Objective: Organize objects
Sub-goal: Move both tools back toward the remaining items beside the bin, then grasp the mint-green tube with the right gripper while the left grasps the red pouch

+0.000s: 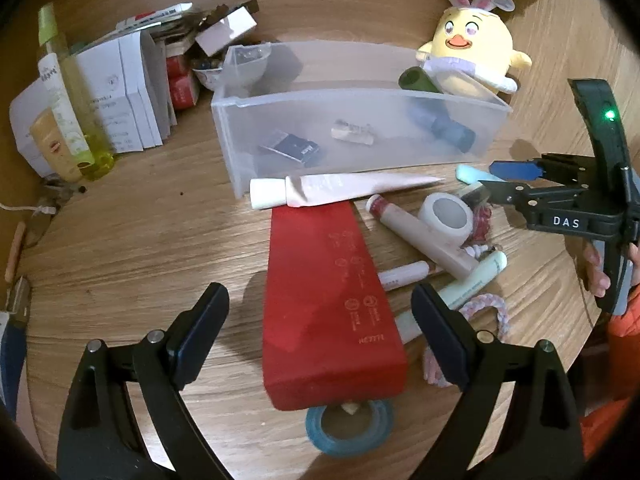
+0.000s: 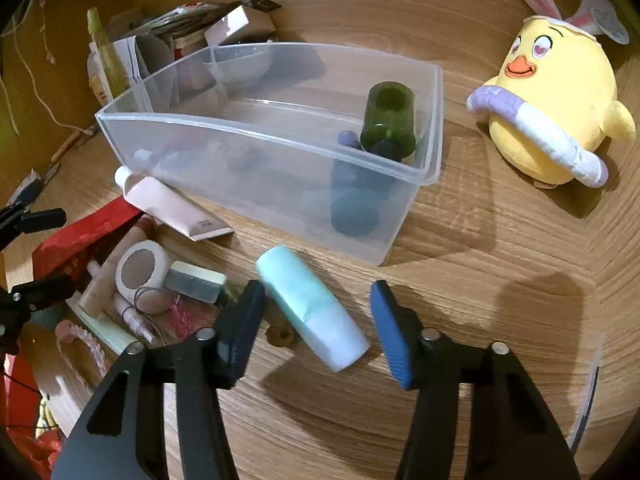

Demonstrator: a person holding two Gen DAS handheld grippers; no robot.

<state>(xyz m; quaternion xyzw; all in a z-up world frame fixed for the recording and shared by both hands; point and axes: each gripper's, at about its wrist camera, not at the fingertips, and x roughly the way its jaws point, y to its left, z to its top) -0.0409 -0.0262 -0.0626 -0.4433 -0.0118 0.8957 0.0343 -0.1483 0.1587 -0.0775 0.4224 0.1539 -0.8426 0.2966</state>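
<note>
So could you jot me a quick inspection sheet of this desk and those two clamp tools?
Surface: round wooden table, grain visible.
Job's things: clear plastic bin holding a dark green bottle; pale turquoise bottle lying outside it.
Clutter: long red box, pink tube, blue tape roll, yellow plush chick, white cartons.
Grippers: left gripper open over the red box; right gripper straddles the turquoise bottle, pads apart from it.
Cables: white cord.
Surroundings: nothing seen.

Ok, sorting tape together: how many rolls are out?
2: a white roll right of the red box, a blue roll partly under that box's near end. Clutter may hide more.
</note>
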